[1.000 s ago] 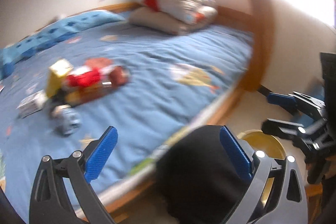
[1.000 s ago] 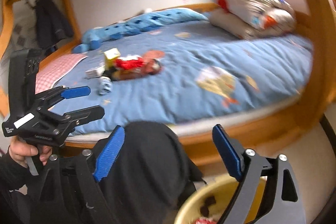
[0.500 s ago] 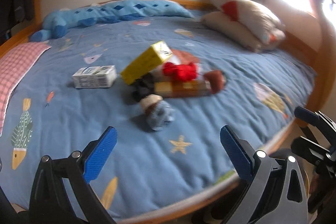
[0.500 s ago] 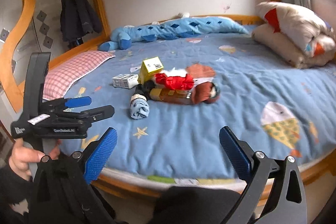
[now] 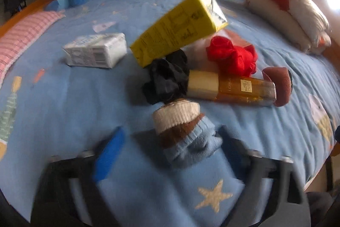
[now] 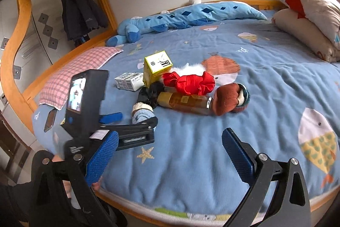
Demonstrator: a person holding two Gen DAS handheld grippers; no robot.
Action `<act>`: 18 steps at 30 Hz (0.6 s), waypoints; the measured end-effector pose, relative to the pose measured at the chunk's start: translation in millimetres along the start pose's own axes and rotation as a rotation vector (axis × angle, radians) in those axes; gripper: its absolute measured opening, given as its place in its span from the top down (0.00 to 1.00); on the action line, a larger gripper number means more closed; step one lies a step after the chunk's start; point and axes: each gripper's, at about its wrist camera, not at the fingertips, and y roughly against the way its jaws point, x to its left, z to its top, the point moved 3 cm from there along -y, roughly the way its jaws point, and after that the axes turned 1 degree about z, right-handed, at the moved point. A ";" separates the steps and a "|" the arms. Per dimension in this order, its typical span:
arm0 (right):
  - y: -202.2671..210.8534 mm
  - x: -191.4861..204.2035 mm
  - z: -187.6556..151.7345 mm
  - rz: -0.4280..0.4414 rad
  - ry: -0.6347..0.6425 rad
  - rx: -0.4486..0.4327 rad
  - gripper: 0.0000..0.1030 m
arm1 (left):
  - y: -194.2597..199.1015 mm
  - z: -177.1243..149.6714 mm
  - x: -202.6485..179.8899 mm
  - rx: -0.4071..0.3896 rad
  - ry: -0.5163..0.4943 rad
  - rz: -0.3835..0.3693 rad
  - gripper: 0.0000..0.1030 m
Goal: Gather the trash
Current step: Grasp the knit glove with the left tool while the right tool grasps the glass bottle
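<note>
A small pile lies on the blue bedspread (image 6: pixel 212 142). It holds a yellow carton (image 5: pixel 178 29), a white carton (image 5: pixel 95 50), an amber bottle (image 5: pixel 231 87), a red cloth (image 5: pixel 232 56), a black cloth (image 5: pixel 165 82) and a brown rolled sock (image 5: pixel 278 86). My left gripper (image 5: pixel 170 135) points down at a blue-and-brown rolled sock (image 5: pixel 184 133). Its jaws are closing with the sock between them, and a gap still shows on the left side. In the right wrist view the left gripper (image 6: pixel 136 118) reaches that sock (image 6: pixel 141 112). My right gripper (image 6: pixel 170 152) hangs open and empty over the bed's near edge.
A long blue plush toy (image 6: pixel 180 18) lies along the far wall. Stacked pillows (image 6: pixel 308 18) sit at the right and a pink checked pillow (image 6: pixel 78 69) at the left. The wooden bed frame (image 6: pixel 19 20) curves round the mattress. Dark coats (image 6: pixel 80 12) hang beyond it.
My left gripper has swung over the bed and dropped close to the pile, its jaws narrowing around the blue-and-brown sock. My right gripper has moved closer to the bed, still open.
</note>
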 end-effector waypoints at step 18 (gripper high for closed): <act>-88.2 0.1 46.5 0.059 0.244 0.226 0.28 | 32.0 -4.3 37.5 -0.014 0.048 -0.225 0.61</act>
